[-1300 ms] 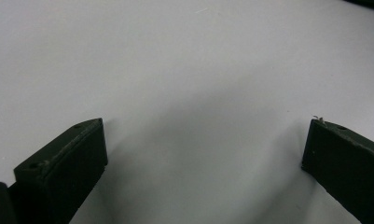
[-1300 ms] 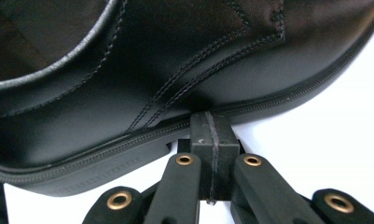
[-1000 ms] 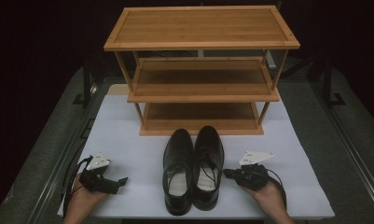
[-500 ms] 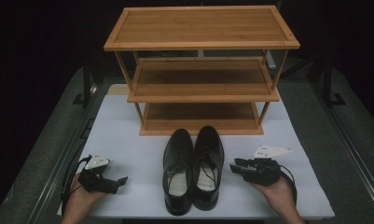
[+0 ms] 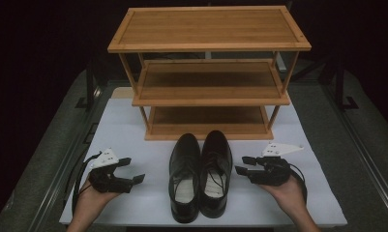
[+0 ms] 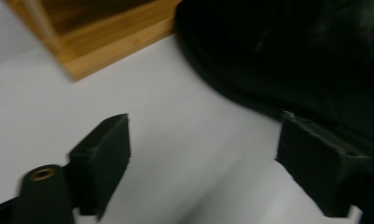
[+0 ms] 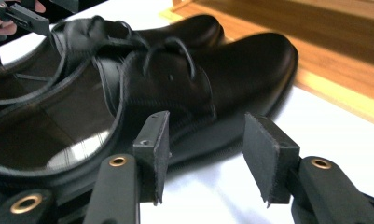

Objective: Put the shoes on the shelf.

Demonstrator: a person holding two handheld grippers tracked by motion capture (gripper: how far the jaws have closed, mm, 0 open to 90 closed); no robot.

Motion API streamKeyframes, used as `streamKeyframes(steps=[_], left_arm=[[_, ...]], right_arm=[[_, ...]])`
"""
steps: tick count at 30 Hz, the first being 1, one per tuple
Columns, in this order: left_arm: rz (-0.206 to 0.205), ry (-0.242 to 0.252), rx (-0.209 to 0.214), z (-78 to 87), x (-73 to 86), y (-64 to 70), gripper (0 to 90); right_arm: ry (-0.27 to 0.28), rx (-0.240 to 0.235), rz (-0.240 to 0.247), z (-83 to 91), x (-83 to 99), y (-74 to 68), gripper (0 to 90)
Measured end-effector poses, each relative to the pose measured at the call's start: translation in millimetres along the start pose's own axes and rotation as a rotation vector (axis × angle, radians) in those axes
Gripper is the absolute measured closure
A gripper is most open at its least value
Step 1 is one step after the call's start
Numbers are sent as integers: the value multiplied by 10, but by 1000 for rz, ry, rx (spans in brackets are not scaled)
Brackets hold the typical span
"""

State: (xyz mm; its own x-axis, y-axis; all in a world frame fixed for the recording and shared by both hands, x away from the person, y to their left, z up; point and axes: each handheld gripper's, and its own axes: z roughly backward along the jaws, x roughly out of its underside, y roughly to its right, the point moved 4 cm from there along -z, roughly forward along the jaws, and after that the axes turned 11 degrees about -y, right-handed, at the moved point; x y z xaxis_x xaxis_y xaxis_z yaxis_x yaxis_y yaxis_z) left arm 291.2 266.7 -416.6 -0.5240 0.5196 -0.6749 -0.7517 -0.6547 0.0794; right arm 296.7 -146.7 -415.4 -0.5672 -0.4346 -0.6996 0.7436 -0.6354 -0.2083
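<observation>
- White mat (image 5: 133, 140) over a grey table, dark room behind.
- Wooden shoe rack (image 5: 208, 72) with three shelves, at the far part of the mat.
- Pair of black shoes (image 5: 200, 176) just in front of the shoe rack, side by side and touching, toes toward its lowest shelf.
- Left gripper (image 5: 128, 170) left of the shoes, near them, jaws apart, holding nothing.
- Right gripper (image 5: 244, 164) right of the shoes, very near the right shoe (image 7: 175, 88), jaws apart, nothing between them.
</observation>
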Motion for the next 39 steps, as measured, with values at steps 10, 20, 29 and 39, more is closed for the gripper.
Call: streamKeyframes(steps=[10,20,29,39], left_arm=[[-87,52,136,-129,-485,354,325],[-126,58,188,-338,-735,513,361],[-119,44,202,-460,-717,510,389],[-140,8,214,-556,-663,573,457]], right_arm=[[32,-54,26,-71,-233,-113,493],[31,-86,54,-180,-373,-217,487],[17,-98,63,-302,-397,-264,485],[-28,-72,66,-383,-285,-256,529]])
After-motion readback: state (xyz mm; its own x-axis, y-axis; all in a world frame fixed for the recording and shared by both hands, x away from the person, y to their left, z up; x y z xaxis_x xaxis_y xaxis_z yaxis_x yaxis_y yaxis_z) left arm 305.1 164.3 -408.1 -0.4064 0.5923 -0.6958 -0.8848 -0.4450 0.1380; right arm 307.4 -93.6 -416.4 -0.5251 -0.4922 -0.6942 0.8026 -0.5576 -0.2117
